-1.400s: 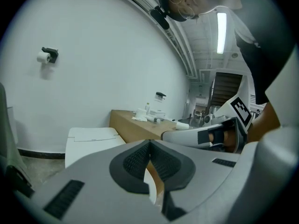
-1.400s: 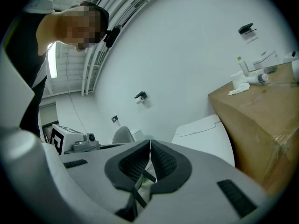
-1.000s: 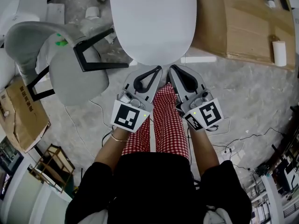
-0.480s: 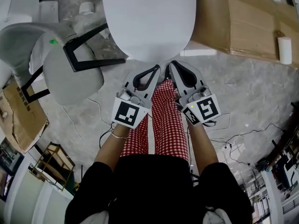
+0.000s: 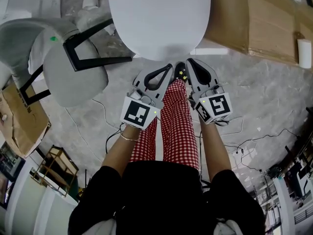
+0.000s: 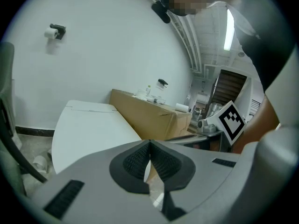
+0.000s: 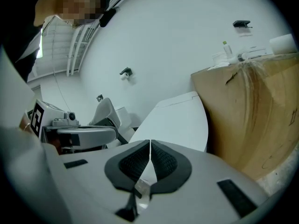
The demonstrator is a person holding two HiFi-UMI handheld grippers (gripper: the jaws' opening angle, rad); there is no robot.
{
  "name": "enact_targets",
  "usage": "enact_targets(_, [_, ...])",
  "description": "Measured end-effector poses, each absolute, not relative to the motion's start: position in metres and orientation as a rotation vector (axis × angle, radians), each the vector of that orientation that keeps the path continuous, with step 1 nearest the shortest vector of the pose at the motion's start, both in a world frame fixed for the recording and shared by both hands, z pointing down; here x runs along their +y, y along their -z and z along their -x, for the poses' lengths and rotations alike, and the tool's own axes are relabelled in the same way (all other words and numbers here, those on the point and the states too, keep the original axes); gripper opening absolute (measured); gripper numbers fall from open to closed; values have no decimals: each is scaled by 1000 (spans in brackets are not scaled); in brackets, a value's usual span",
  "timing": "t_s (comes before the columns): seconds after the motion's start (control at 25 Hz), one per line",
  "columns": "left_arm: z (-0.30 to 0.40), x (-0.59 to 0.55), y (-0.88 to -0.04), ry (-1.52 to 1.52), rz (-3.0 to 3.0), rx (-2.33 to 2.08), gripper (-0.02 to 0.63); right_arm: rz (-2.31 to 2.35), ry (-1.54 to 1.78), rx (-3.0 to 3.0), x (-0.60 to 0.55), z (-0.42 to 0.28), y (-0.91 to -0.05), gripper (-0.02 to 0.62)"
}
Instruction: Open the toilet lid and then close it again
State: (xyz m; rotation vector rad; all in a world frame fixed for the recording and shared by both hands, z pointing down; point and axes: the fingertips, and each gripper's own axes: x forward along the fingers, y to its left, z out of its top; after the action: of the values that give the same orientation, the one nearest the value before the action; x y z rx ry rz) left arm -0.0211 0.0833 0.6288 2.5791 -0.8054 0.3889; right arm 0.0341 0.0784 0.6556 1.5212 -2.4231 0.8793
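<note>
The left hand-held gripper (image 5: 167, 67) and right hand-held gripper (image 5: 190, 62) have come closer to the toilet lid (image 5: 159, 18). Both are closed, holding nothing. Lifting seems next.

Toilet lid (image 5: 159, 18), ahead of left gripper (image 5: 168, 67): smooth white plastic, slight sheen. Box (image 5: 259, 18), beyond right gripper (image 5: 190, 62): matt brown cardboard. Floor (image 5: 264, 97): rough grey concrete.

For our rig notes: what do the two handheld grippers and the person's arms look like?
The left gripper and right gripper are light grey with curved jaws lined by black ribbed pads. Each carries a cube with black-and-white square markers and a green light. The person wears a black top, red-and-white checked trousers and a thin bracelet on the left wrist.
</note>
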Motion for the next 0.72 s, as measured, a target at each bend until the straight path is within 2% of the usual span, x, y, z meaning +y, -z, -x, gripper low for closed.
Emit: enact_targets(0.72, [17, 90, -651, -412, -2559, -773, 3, -1478, -871, -2246, 92, -48, -736, 21])
